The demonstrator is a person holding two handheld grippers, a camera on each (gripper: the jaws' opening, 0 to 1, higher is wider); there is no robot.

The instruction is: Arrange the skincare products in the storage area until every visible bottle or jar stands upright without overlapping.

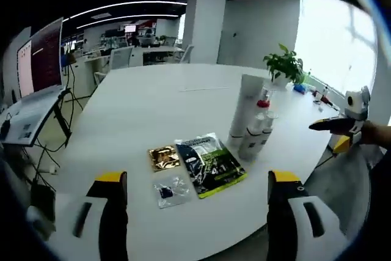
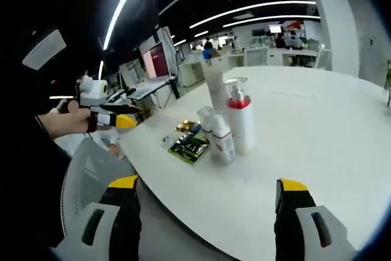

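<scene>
Several skincare containers stand upright in a tight cluster on the white table (image 1: 153, 108): a tall white tube (image 1: 247, 105), a pump bottle with a red collar (image 1: 263, 103) and two small white bottles (image 1: 252, 140). From the right gripper view the same tube (image 2: 215, 87), red-collared bottle (image 2: 241, 120) and small bottles (image 2: 223, 140) appear. Flat beside them lie a green-black sachet (image 1: 211, 164), a gold sachet (image 1: 163, 158) and a clear packet (image 1: 170, 190). My left gripper (image 1: 197, 178) is open, short of the sachets. My right gripper (image 2: 208, 183) is open, short of the bottles.
A potted plant (image 1: 284, 65) stands at the table's far side. A screen on a stand (image 1: 40, 59) with cables sits off the table edge. A grey mesh chair (image 2: 91, 175) is by the table rim. A hand holds the left gripper (image 2: 113, 111) over the chair.
</scene>
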